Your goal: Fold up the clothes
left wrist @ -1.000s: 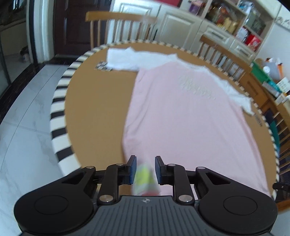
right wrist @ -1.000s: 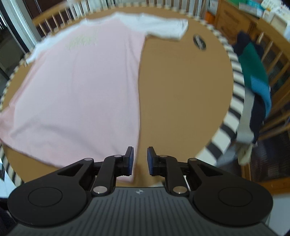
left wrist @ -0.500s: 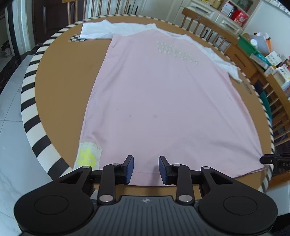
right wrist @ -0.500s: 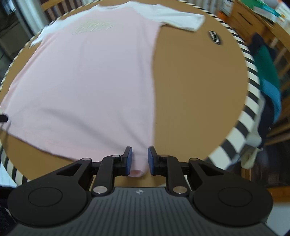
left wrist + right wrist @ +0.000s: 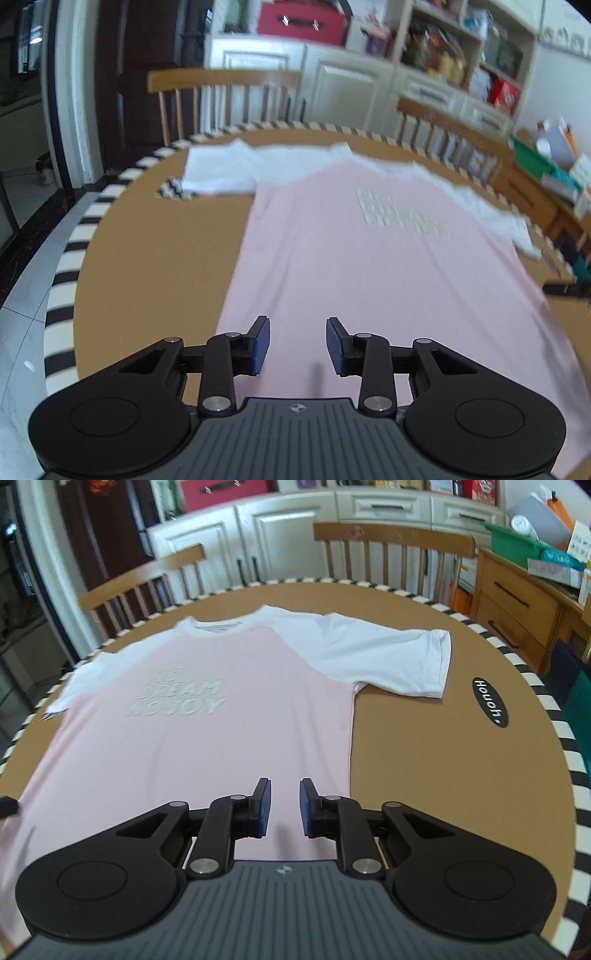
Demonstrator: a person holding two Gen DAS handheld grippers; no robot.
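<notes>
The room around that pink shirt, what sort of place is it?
Most likely a home dining room. The T-shirt lies on a round table ringed by wooden chairs, with white cabinets and cluttered pantry shelves behind.

Round brown table [image 5: 424,760], black-white striped rim. Black oval logo sticker [image 5: 490,701] on table near right edge. Two wooden spindle chairs [image 5: 393,554] pushed up at far side. White cabinets [image 5: 284,535] behind, red box [image 5: 301,18] on top. Open shelves [image 5: 458,55] stuffed with packets and jars. Wooden drawer unit [image 5: 517,605] on right, green bin [image 5: 517,542] on it. Dark door [image 5: 140,92] on left, pale tile floor [image 5: 22,321].
</notes>
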